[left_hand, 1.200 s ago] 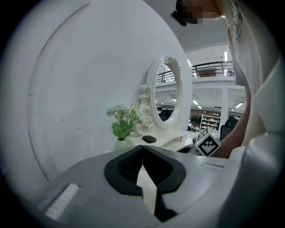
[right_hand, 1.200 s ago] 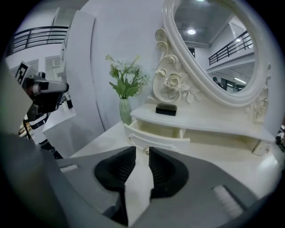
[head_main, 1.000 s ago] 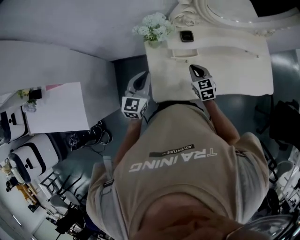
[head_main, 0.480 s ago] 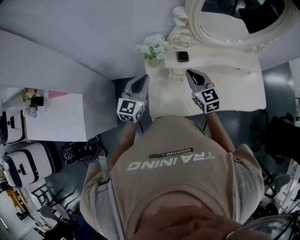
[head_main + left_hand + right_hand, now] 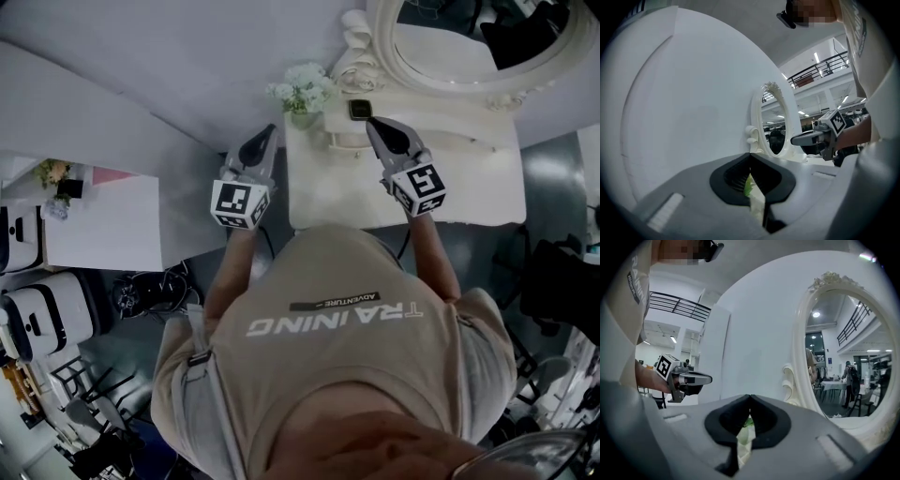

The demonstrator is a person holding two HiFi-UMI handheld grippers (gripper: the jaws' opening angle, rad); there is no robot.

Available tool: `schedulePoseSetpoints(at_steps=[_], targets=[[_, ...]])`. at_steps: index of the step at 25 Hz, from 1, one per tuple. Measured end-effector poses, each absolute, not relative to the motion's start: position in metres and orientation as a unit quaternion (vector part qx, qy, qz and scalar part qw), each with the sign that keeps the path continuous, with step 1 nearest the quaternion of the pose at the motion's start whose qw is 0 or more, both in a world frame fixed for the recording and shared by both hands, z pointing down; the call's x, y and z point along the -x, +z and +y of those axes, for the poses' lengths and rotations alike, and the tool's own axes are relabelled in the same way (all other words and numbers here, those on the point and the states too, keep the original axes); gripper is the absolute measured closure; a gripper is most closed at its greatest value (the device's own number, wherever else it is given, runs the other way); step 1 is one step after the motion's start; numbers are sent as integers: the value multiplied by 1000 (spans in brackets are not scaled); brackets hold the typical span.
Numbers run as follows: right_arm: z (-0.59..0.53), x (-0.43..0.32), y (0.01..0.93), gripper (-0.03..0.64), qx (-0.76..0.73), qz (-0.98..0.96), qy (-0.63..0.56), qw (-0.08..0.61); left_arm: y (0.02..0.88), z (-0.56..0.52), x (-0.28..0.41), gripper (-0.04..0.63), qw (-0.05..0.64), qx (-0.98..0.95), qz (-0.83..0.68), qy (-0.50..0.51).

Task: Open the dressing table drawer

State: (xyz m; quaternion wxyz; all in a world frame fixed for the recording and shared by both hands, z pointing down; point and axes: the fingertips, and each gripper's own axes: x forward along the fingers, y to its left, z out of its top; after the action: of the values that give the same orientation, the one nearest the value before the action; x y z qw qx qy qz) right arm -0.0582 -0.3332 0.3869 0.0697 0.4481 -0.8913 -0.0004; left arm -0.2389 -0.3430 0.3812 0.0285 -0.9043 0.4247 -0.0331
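We cannot see the drawer. It would sit under the near edge of the table [image 5: 469, 187], and in the head view our own body covers that edge. Neither gripper view shows it either: both look level across the top toward the mirror [image 5: 441, 47] and the wall.

The right gripper [image 5: 372, 125] is above the back left part of the table, its tip just beside a small dark thing [image 5: 359, 110]. Its jaws are closed tip to tip with nothing in them. The left gripper [image 5: 265, 136] hangs off the table's left edge, near the flowers [image 5: 302, 89], its jaws likewise pressed together and empty.

We judge the task not yet begun. Three things could go wrong. Closed jaws cannot take a handle, so they must part first. Coming down blind, a gripper could strike the table's edge or knock over the flowers or the dark thing. We also stand so close that a pulled drawer may hit our body and stop short.
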Motion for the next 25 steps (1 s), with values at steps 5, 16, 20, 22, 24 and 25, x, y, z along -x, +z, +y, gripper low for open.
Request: schedulePoseSetpoints(at_steps=[5,16,20,22,24,25], targets=[[-334,63,382,613,-443,-894,-14,61,376,-345,242,588,29,900,433,-31],[-342,69,384,612,-431,-901,1,55,380,-341,243,588,22,896,443,-23],[-344,72,390,613,-435,-898,-1,61,381,-339,248,588,28,895,445,-25],[-346,72,392,613,-436,-898,0,63,383,-339,254,588,26,891,452,-23],[-350,72,390,612,-437,-897,-3,63,386,-342,262,588,22,887,461,-21],[-353,71,388,612,-437,-897,-6,63,387,-344,265,588,20,885,464,-20]])
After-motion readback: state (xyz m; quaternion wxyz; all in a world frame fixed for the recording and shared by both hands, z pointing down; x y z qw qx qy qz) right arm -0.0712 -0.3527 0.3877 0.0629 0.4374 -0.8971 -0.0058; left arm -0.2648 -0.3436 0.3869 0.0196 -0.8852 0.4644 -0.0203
